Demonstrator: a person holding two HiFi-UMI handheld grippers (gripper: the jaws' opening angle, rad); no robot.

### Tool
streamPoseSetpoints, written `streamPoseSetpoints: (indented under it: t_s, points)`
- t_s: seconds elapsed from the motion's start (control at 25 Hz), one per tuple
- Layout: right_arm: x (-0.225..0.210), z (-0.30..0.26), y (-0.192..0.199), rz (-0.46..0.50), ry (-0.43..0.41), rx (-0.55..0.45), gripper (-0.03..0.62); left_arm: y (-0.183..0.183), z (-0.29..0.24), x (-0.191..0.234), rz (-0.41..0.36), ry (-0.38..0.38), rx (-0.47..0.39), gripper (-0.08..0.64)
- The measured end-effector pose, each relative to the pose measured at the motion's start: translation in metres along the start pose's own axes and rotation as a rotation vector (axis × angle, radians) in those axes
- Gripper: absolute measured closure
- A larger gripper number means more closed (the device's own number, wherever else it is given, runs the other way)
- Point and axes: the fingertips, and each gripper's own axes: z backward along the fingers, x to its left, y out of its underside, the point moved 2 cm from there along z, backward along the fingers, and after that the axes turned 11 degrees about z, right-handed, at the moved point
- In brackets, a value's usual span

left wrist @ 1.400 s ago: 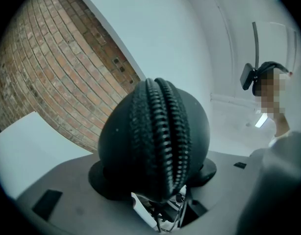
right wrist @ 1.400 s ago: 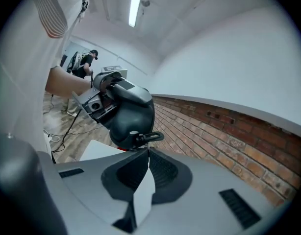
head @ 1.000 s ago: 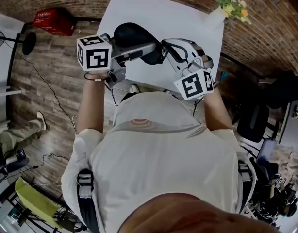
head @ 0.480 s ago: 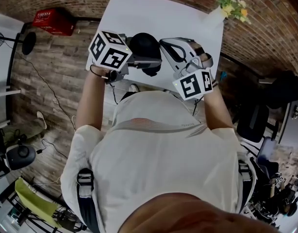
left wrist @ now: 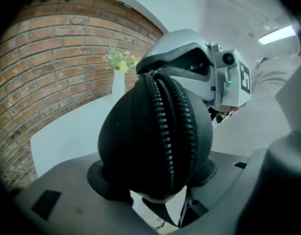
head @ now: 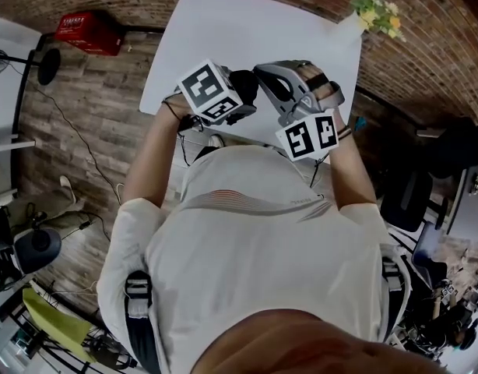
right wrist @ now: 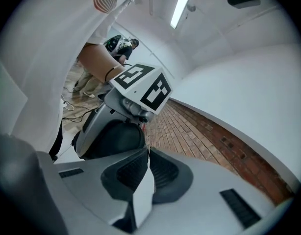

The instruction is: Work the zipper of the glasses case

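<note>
The black glasses case [left wrist: 155,136] sits upright between the wide-set jaws of my left gripper [left wrist: 155,180], its pads pressing both sides. The zipper [left wrist: 163,126] runs up the case's middle, facing the camera. My right gripper [left wrist: 143,71] comes in from above with its tips closed at the zipper's top end; the pull is hidden between them. In the head view the case [head: 245,84] is held in front of the person's chest between the left gripper [head: 240,92] and the right gripper [head: 261,72]. The right gripper view shows its jaws [right wrist: 146,151] closed, the case [right wrist: 111,141] just behind them.
A white table [head: 223,29] lies just beyond the grippers, with a white vase of yellow flowers [head: 370,10] at its far right corner. A brick wall runs behind it. A red box [head: 87,31] stands on the wooden floor at the left.
My left gripper has swung to the right and turned over, bringing the case up against the right gripper's tips. The right gripper has hardly moved.
</note>
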Motion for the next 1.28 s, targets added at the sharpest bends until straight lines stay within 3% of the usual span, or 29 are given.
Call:
streamPoseSetpoints:
  t_s: [0.12,0.28,0.44,0.6,0.76,1.0,1.2,1.28]
  points:
    - [0.009,-0.003,-0.001,0.045,-0.033,0.003,0.529,0.008,-0.014,0.008,-0.021,-0.06,0.052,0.29]
    - [0.016,-0.01,0.011,0.062,-0.069,0.016,0.528,0.006,-0.03,0.02,-0.029,-0.081,0.065,0.29]
    - [0.017,-0.012,0.015,0.02,-0.083,0.019,0.52,0.003,-0.033,0.026,-0.038,-0.096,0.01,0.288]
    - [0.01,-0.011,0.024,-0.081,-0.042,0.011,0.511,-0.007,-0.029,0.028,0.01,-0.083,-0.091,0.288]
    - [-0.006,-0.008,0.057,-0.248,0.046,0.103,0.531,-0.026,-0.008,0.042,0.05,-0.142,-0.276,0.288]
    - [-0.038,0.013,0.103,-0.575,0.222,0.211,0.54,-0.046,0.063,0.071,0.122,-0.317,-0.634,0.288]
    - [-0.047,0.036,0.137,-0.859,0.349,0.207,0.541,-0.039,0.12,0.088,0.2,-0.515,-0.907,0.288]
    - [-0.047,0.046,0.152,-0.98,0.404,0.199,0.541,-0.032,0.133,0.091,0.227,-0.575,-0.976,0.288]
